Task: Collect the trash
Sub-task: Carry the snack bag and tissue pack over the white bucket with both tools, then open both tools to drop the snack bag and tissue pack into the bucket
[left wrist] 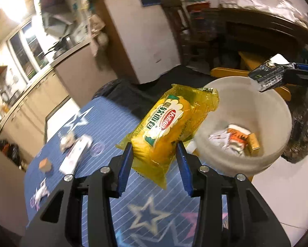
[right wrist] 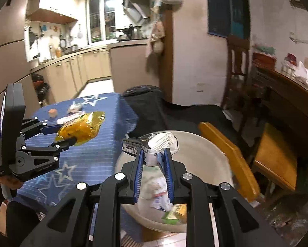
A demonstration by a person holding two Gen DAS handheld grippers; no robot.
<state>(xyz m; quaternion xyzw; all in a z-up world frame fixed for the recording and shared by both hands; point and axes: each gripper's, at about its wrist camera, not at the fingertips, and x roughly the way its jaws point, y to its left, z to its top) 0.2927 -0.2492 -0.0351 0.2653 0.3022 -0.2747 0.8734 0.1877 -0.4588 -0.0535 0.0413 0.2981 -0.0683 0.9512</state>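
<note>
A yellow packet (left wrist: 164,127) is clamped between the fingers of the left gripper (left wrist: 155,144), which are closed on its lower half; the packet is held in the air above the blue cloth (left wrist: 104,121), just beside the rim of the white bin (left wrist: 286,111). The upper end of the packet is seen to overlap the near rim, but whether it is truly over the opening cannot be told from the left wrist view. In the right wrist view it is seen clear of the bin, over the table.

A crumpled dark-and-white wrapper (right wrist: 154,146) is pinched tightly in the right gripper (right wrist: 153,154), nearly shut on it, and is held above the bin's mouth. Earlier rubbish (left wrist: 236,140) is already lying at the bottom.

More scraps are left on the cloth: a small brown cube (left wrist: 45,164), a white strip (left wrist: 75,154) and a crumpled bit (left wrist: 68,139).

Several risks are judged likely. If the packet is released too soon, it may strike the rim and drop to the floor or back onto the cloth. The slick film may slip from the pads, since only one end is gripped. The light wrapper may cling to a pad when released. The two grippers may be knocked together over the narrow opening, and the bin may be tipped.
</note>
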